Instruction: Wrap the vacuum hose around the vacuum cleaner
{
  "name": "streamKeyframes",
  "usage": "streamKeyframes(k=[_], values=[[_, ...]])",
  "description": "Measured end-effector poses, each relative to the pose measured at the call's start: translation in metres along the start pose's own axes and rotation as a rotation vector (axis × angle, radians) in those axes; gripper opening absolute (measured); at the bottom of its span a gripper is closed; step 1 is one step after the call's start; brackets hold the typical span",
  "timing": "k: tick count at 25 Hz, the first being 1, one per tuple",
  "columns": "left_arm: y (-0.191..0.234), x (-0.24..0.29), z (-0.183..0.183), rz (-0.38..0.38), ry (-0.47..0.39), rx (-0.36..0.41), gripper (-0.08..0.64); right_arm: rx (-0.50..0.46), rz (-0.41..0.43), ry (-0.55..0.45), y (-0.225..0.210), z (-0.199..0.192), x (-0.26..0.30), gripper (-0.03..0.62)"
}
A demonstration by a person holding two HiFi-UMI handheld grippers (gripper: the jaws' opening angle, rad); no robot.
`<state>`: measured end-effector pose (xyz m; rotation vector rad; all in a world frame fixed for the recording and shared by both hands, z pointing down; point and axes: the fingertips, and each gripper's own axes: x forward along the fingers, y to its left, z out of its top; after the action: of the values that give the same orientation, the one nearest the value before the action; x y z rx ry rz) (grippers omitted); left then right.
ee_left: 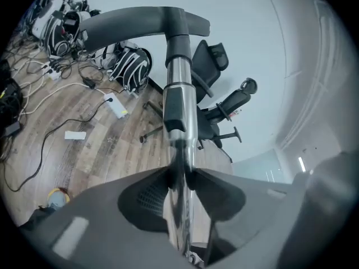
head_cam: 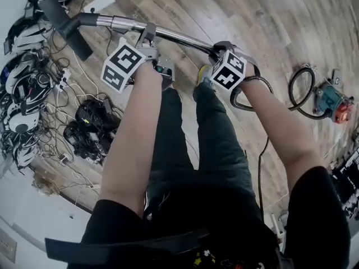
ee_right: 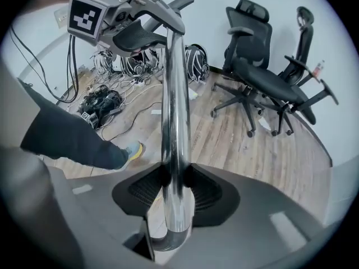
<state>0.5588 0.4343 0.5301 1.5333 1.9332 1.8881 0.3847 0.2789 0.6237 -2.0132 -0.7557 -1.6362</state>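
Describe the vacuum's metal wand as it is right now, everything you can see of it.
The wand is a shiny chrome tube with a dark collar partway along, ending in a wide dark floor head at one end and a curved bend at the other. It is held off the wooden floor, across the person's legs. The left gripper and right gripper are both shut on it.

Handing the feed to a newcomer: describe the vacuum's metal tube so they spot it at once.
Above the wooden floor, ahead of the person's legs, the left tongs and right tongs clamp the chrome tube. It is the only shiny straight bar, ending leftward in a dark floor nozzle.
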Motion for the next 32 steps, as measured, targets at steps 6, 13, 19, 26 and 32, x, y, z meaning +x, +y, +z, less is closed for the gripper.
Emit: streamKeyframes(k=[6, 13, 19, 26, 32], values=[[-0.106, -0.09, 0.007, -0.133, -0.002, 0.119, 0.149, 0.039, -0.081, -0.077, 0.016, 0.009, -0.114, 0.179], [-0.206, -0.181, 0.014, -0.308, 0.042, 0.261, 0.149, 0.07, -0.212, -0.161, 0.026, 0.021, -0.219, 0.179], [-0.27, -0.224, 0.013, -0.419, 0.057, 0.415, 0.149, 0.137, -0.303, -0.215, 0.026, 0.019, -0.277, 0.179], [-0.321, -0.235, 0.007, -0.541, 0.128, 0.533, 0.149, 0.271, -0.423, -0.234, 0.023, 0.015, -0.311, 0.179], [-0.36, -0.239, -0.018, -0.637, 0.203, 0.622, 0.149, 0.389, -0.506, -0.238, 0.018, -0.007, -0.334, 0.181]])
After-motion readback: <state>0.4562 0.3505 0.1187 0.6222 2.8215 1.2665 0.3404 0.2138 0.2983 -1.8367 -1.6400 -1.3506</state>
